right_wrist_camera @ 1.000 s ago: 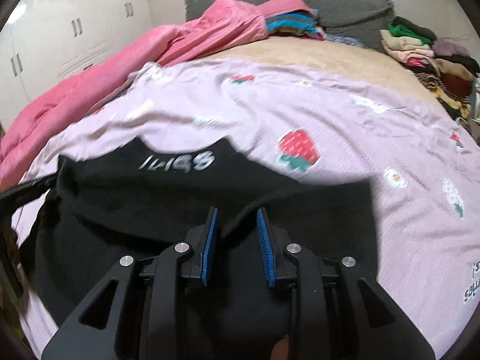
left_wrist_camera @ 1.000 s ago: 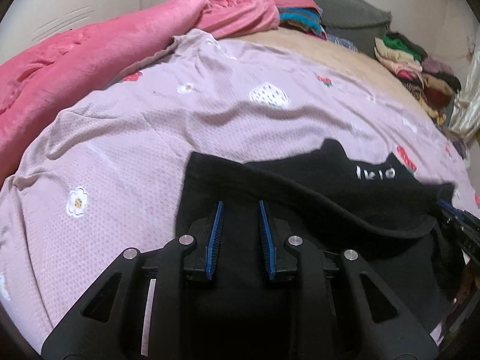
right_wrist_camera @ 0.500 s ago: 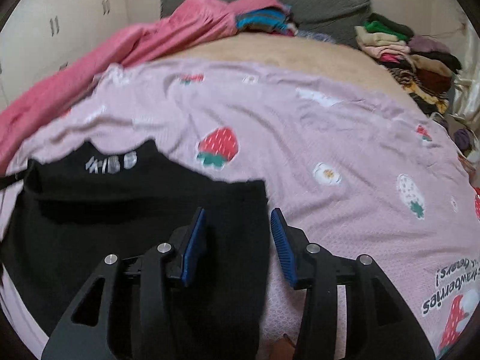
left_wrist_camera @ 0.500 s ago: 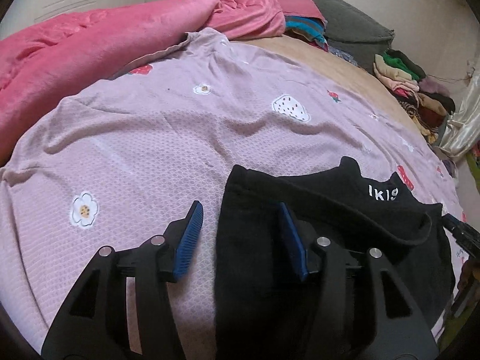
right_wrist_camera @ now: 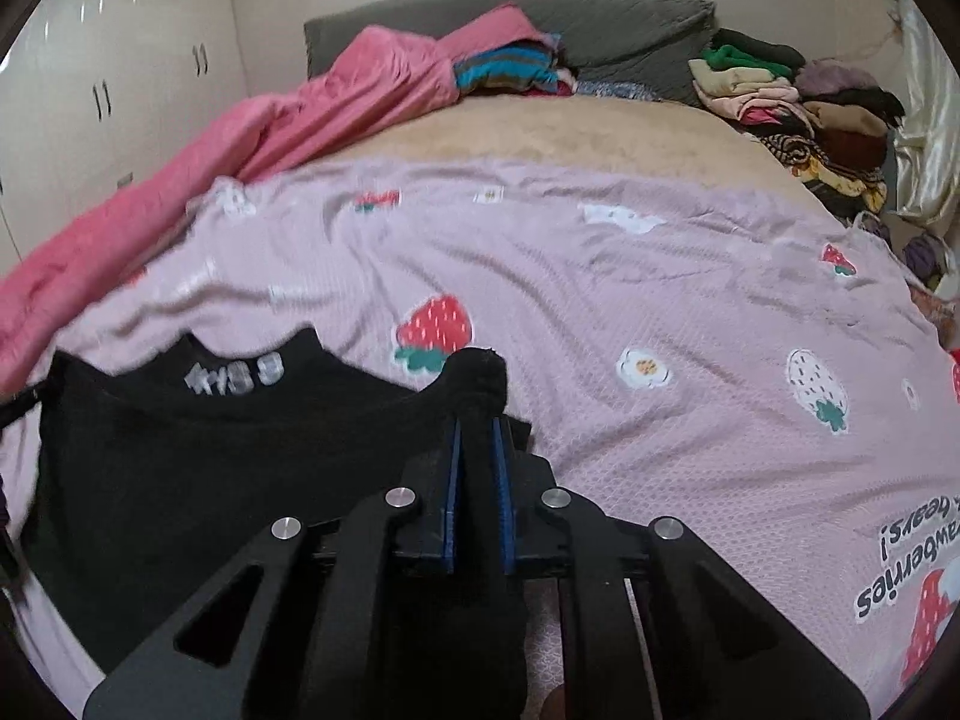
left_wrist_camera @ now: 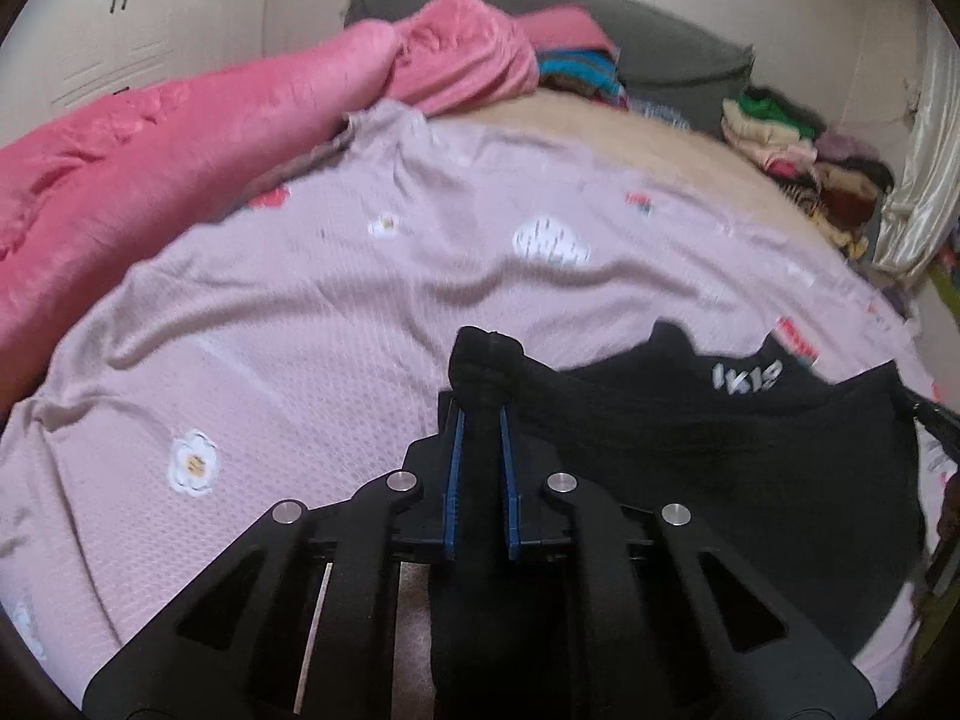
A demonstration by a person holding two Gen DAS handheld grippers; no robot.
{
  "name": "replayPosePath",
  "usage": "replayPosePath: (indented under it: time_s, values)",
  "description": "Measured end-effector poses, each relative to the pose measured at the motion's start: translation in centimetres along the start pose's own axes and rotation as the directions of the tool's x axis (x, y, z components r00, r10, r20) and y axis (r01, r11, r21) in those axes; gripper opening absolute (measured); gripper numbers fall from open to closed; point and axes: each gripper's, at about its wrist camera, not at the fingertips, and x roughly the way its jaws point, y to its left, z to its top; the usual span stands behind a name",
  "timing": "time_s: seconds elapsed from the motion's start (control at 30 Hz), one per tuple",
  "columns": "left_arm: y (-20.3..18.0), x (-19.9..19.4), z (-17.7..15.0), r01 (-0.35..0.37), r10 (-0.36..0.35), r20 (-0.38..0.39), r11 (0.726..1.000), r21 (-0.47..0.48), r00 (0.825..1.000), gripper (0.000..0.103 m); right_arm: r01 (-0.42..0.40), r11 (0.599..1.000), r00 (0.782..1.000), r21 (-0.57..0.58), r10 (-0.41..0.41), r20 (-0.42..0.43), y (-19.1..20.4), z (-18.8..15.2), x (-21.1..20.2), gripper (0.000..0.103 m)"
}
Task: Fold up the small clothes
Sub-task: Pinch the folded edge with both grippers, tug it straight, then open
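black garment (right_wrist_camera: 180, 468) with white lettering near its neck. lilac sheet (right_wrist_camera: 600, 300), waffle texture, printed with red strawberries, white flowers, white strawberries and dark text. pink blanket (left_wrist_camera: 180, 138). tan bed surface (right_wrist_camera: 540, 138). grey headboard (right_wrist_camera: 630, 24). cream wardrobe (right_wrist_camera: 120, 60), dark handles. black grippers, blue pads (left_wrist_camera: 451, 480).

Right gripper (right_wrist_camera: 478, 450): blue-padded fingers (right_wrist_camera: 451, 480) clamped on a bunched corner of the black garment (right_wrist_camera: 180, 456), which protrudes above the tips. Garment lies on the lilac strawberry-print sheet (right_wrist_camera: 600, 276) covering the bed. Pink blanket (right_wrist_camera: 252, 138) along the far left edge.
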Motion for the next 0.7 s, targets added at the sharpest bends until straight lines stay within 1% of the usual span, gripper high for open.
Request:
replayPosePath:
  time_s: [0.1, 0.2, 0.3, 0.47, 0.57, 0.67, 0.7]
  values:
    - [0.4, -1.6, 0.6, 0.015, -0.014, 0.07, 1.0, -0.015, 0.997, 0.004, -0.037, 0.998, 0.998, 0.057, 0.035, 0.047, -0.8, 1.0, -1.1, 0.009]
    - [0.4, -1.8, 1.0, -0.006, 0.007, 0.099, 1.0, -0.008, 0.995, 0.004, -0.075, 0.991, 0.995, 0.114, 0.067, 0.075, -1.5, 1.9, -1.2, 0.009]
    - [0.6, -0.5, 1.1, -0.013, 0.014, 0.078, 1.0, -0.016, 0.997, 0.004, -0.067, 0.988, 0.996, 0.14, 0.059, 0.063, -1.8, 2.0, -0.3, 0.009]
    - [0.8, 1.1, 0.6, -0.037, 0.038, 0.044, 0.999, -0.009, 0.998, 0.004, -0.04, 0.986, 0.999, 0.164, 0.036, 0.029, -2.0, 0.8, 1.6, 0.009]
    - [0.5, 1.3, 0.4, -0.05, 0.049, 0.039, 0.999, 0.01, 0.998, 0.004, -0.033, 0.982, 0.999, 0.183, 0.029, 0.022, -2.3, 0.3, 1.9, 0.009]
    - [0.0, 1.3, 0.2, -0.062, 0.06, 0.034, 0.997, 0.039, 0.998, 0.007, -0.018, 0.983, 1.0, 0.183, 0.015, 0.018, -2.3, 0.1, 1.9, 0.009]
    - [-0.2, 1.4, 0.1, -0.068, 0.067, 0.031, 0.997, 0.048, 0.997, 0.009, -0.014, 0.984, 1.0, 0.179, 0.011, 0.016, -2.3, 0.1, 1.9, 0.009]
